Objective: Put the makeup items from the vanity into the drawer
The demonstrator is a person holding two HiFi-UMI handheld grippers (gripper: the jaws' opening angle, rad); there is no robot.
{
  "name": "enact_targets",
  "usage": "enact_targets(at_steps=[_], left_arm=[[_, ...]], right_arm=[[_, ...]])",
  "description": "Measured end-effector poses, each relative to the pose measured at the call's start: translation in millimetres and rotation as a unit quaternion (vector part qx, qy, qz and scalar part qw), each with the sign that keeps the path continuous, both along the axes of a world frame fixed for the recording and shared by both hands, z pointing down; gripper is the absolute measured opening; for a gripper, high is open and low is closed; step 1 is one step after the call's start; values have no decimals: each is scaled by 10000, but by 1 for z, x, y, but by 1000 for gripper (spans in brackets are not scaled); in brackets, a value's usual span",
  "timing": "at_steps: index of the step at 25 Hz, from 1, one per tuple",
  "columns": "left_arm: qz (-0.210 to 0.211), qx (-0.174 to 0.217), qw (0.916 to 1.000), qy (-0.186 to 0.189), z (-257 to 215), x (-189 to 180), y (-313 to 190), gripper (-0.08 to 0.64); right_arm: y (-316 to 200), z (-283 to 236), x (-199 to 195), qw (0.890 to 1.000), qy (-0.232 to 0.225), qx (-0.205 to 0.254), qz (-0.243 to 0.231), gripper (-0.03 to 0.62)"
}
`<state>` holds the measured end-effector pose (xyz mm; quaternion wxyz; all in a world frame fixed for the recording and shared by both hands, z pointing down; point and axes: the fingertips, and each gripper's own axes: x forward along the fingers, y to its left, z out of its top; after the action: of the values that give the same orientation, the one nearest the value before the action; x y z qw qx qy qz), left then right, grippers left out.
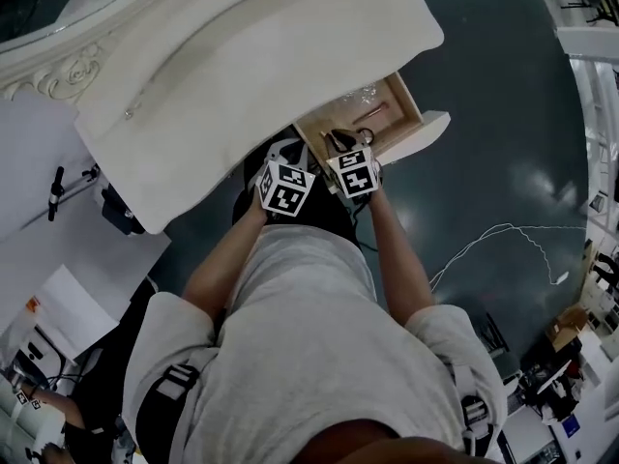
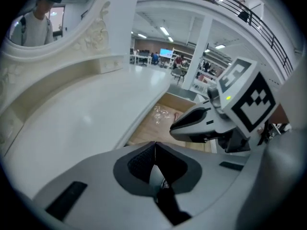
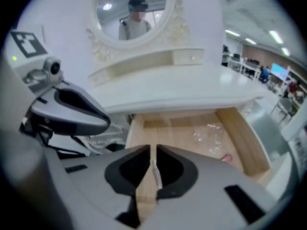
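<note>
While the drawer (image 3: 247,140) stands open below the bench (image 3: 182,87), a small pink item (image 3: 226,158) and crinkled clear plastic (image 3: 211,133) lie on its pale wood. Left tool (image 2: 154,150): jaws together, nothing held. Right tool (image 3: 153,152): narrow gap.

White vanity (image 1: 242,56), lt wood drawer (image 1: 398,104), blk/wht squares on marker cubes (image 1: 286,188), dk teal floor (image 1: 484,114).

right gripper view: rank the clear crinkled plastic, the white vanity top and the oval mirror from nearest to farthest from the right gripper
1. Clear crinkled plastic, on the floor of the open wooden drawer, ahead and right of the jaws.
2. White vanity top, overhanging the back of the drawer.
3. Oval mirror, upright at the back, farthest.
</note>
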<state>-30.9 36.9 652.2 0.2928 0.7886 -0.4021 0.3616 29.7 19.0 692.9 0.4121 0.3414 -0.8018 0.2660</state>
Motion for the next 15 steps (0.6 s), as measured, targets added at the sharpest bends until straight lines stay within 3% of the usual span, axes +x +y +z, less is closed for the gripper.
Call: enact_targets(at_steps=[4, 8, 15], left_arm=[[-65, 918, 9955, 244, -44, 13, -14, 8], [103, 1577, 9865, 422, -93, 27, -19, 8], [328, 1977, 9788, 425, -137, 48, -15, 8]], right_arm=[[0, -55, 5, 9933, -602, 862, 489, 32], [7, -114, 8, 9757, -1310, 1527, 872, 20], [11, -185, 31, 9561, -1276, 2355, 1192, 15]])
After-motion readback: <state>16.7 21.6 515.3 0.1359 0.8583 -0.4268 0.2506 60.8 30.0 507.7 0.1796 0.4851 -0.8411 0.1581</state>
